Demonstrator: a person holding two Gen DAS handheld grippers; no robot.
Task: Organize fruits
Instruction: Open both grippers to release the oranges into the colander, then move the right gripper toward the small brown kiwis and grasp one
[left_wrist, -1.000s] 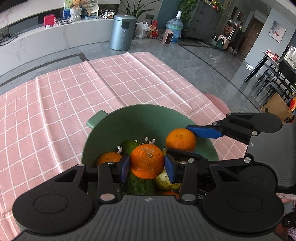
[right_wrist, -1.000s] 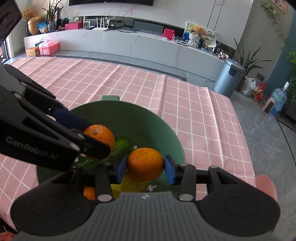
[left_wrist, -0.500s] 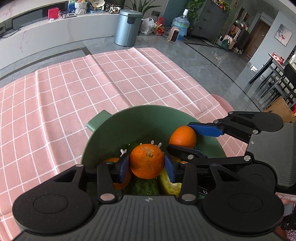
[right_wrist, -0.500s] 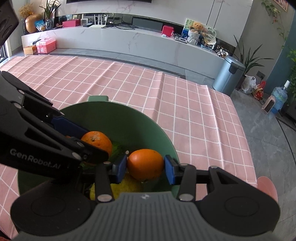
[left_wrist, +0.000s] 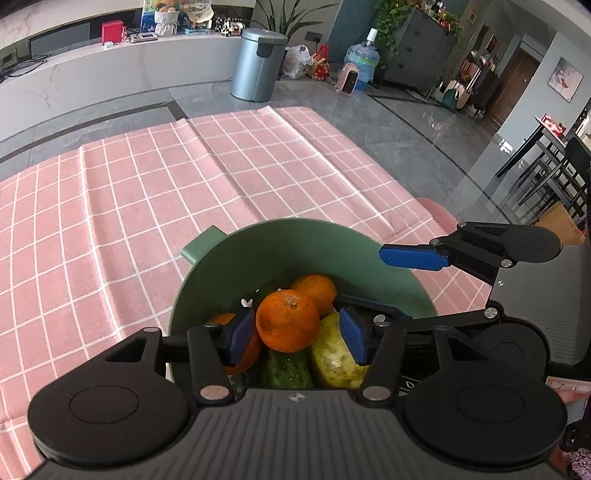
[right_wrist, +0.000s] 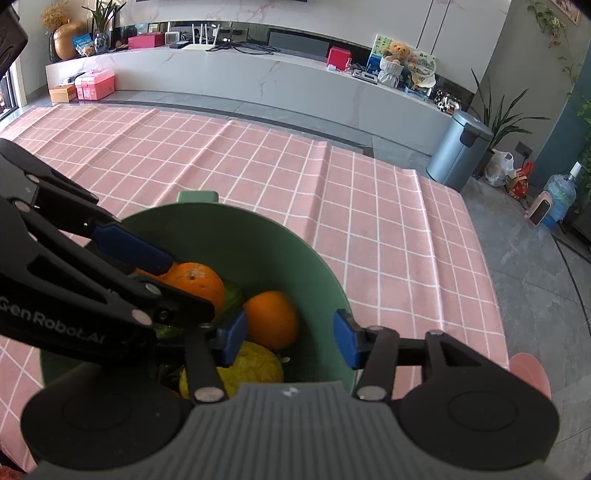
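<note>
The green bowl (left_wrist: 258, 240) on the bench holds oranges, a cucumber (left_wrist: 286, 369) and a yellow fruit (left_wrist: 332, 354). Left claw (left_wrist: 297, 334): parted, one orange (left_wrist: 287, 319) between its pads. Right claw (right_wrist: 290, 338): parted wide, empty, above the bowl.

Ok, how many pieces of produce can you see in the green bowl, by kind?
Oranges: 3
Cucumber: 1
Yellow-green fruit: 1
Total: 5 visible in the green bowl; anything underneath them is hidden.
</note>
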